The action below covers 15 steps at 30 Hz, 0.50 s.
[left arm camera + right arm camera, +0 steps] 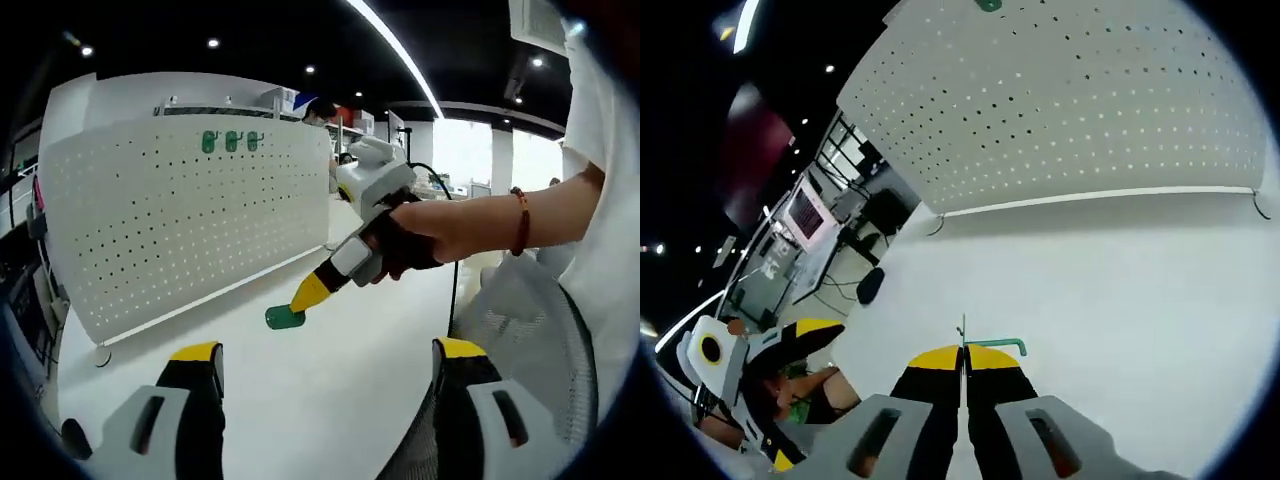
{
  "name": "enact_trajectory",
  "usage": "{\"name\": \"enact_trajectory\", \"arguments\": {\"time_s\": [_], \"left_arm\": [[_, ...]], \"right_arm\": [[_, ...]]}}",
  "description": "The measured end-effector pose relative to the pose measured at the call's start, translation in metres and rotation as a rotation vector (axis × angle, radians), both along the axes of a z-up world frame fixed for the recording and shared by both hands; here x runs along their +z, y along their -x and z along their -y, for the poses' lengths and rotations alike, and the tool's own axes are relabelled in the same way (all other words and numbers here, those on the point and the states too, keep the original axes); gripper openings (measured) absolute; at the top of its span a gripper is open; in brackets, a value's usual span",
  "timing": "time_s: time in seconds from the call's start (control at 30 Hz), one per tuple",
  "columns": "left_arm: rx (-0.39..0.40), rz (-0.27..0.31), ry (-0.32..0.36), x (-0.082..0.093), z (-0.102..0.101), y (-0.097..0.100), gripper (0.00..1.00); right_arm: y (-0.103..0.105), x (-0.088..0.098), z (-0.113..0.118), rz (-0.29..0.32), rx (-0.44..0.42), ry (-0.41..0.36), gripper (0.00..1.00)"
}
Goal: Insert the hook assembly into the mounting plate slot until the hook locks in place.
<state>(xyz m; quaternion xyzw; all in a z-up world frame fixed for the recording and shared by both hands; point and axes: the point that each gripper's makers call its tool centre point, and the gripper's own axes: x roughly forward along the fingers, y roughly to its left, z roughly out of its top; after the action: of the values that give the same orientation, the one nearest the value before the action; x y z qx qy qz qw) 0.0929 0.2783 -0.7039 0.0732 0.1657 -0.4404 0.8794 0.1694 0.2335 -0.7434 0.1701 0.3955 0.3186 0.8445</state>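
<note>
A white pegboard mounting plate (190, 230) stands upright on the white table (330, 390), with three green hooks (230, 141) hung near its top edge. My left gripper (328, 350) is open at the table's near side, nothing between its jaws. My right gripper (310, 293), held by a hand, hovers above the table in front of the plate, shut on a green hook assembly (285, 317). In the right gripper view the right gripper (963, 352) is closed on the hook assembly (998, 345), whose thin bar sticks out to the right. The plate (1070, 110) lies ahead, well apart from it.
A person's forearm with a bead bracelet (521, 220) reaches in from the right. A grey mesh chair back (520, 330) stands at the table's right edge. Desks with monitors (805, 215) lie beyond the table's left side. The left gripper (770, 370) shows low left.
</note>
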Motion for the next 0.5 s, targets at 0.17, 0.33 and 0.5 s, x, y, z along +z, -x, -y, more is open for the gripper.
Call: {"name": "enact_trajectory", "arguments": {"time_s": [0.17, 0.33, 0.5], "left_arm": [[-0.009, 0.008, -0.038, -0.004, 0.001, 0.003, 0.87], [-0.006, 0.037, -0.071, -0.006, 0.0, 0.002, 0.84], [-0.021, 0.053, -0.12, -0.009, -0.001, 0.003, 0.81]], "right_arm": [[0.017, 0.0, -0.007, -0.027, 0.077, 0.001, 0.0], [0.025, -0.004, -0.005, -0.047, 0.11, 0.015, 0.0], [0.032, -0.001, -0.008, -0.066, 0.14, 0.005, 0.0]]}}
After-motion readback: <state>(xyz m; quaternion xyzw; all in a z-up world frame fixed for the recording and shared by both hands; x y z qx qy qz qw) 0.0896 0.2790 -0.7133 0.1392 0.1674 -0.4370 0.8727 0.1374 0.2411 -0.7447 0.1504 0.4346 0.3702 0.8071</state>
